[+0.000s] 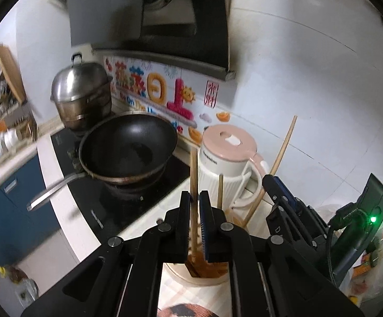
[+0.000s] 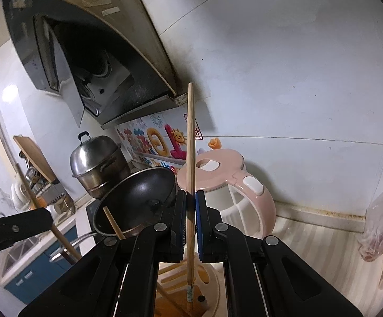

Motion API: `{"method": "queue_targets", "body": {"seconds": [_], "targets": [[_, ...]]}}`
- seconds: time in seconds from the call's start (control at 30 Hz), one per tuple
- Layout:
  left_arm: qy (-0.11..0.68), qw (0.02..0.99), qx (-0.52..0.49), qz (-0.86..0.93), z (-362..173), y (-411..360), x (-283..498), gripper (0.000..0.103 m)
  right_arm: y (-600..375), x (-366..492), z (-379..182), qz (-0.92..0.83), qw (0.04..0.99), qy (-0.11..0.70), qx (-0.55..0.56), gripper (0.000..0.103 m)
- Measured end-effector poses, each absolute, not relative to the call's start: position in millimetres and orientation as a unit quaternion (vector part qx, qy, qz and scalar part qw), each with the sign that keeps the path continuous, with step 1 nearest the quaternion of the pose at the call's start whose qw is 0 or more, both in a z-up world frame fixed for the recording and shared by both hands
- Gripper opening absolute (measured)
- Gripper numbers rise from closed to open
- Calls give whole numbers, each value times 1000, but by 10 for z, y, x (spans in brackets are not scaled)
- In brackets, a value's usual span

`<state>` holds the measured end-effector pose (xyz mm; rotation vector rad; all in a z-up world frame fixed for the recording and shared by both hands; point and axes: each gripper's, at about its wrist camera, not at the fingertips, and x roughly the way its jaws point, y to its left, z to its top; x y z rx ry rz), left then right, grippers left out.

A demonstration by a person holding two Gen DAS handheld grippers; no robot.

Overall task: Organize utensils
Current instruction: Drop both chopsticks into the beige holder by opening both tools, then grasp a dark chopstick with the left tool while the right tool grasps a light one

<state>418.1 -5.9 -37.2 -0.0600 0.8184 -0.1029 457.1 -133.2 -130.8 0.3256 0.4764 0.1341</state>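
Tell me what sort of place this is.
A home kitchen, most likely: a black wok and a lidded steel steamer pot sit on a stovetop under a range hood, with a pink-lidded electric kettle on the counter.

My left gripper [image 1: 194, 198]: matte black linkage arms, round silver pivot screws, blue ribbed pads [image 1: 204, 222] inside the black fingers. Right gripper [image 2: 190, 198]: same black frame, silver screws, blue pads. From the left camera its body shows a black cable and a green LED.
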Motion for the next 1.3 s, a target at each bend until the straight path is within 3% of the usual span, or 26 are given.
{"method": "queue_targets", "body": {"seconds": [0.07, 0.1, 0.13, 0.17, 0.2, 0.23, 0.33, 0.4, 0.53, 0.8, 0.87, 0.93, 1.1, 1.23, 1.27, 1.3], "targets": [[399, 915, -39, -52, -330, -44, 4158, 9, -1337, 4583, -1306, 70, 952, 253, 157, 12], [396, 916, -42, -49, -294, -37, 4137, 11, -1372, 4580, -1280, 71, 949, 260, 163, 32], [392, 918, -45, -44, -243, -19, 4106, 25, -1432, 4562, -1228, 73, 946, 261, 176, 49], [390, 919, -49, -41, -203, 4, 4078, 37, -1481, 4533, -1177, 74, 945, 259, 185, 52], [385, 920, -55, -39, -158, 32, 4045, 65, -1532, 4495, -1117, 71, 945, 256, 189, 53], [374, 925, -60, -34, -107, 73, 3994, 83, -1597, 4449, -1037, 70, 945, 254, 194, 53], [350, 934, -67, -18, -47, 183, 3833, 90, -1833, 4264, -817, 51, 943, 263, 197, 54], [365, 929, -63, -8, -113, 211, 3787, 103, -2004, 4103, -763, 30, 941, 275, 196, 58], [405, 913, -53, -5, -475, 154, 3629, 103, -2283, 3797, -936, -16, 926, 324, 193, 77], [522, 852, 26, -39, -1711, -379, 3388, 103, -2779, 3315, -2051, -88, 855, 465, 213, 78], [546, 835, 49, -44, -1991, -530, 3347, 103, -2864, 3261, -2428, -87, 825, 513, 220, 67], [563, 822, 69, -52, -2242, -653, 3303, 103, -2877, 3261, -2750, -78, 800, 553, 222, 46], [593, 795, 116, -55, -2788, -877, 3305, 101, -2771, 3311, -3432, -76, 755, 615, 215, 38], [624, 769, 122, -64, -3077, -993, 3372, 83, -2579, 3385, -3783, -78, 739, 643, 188, 36], [629, 765, 120, -69, -3127, -1025, 3377, 83, -2500, 3388, -3768, -81, 748, 639, 161, 32], [635, 760, 114, -78, -3174, -1066, 3391, 82, -2454, 3393, -3799, -87, 741, 651, 137, 15]]}}
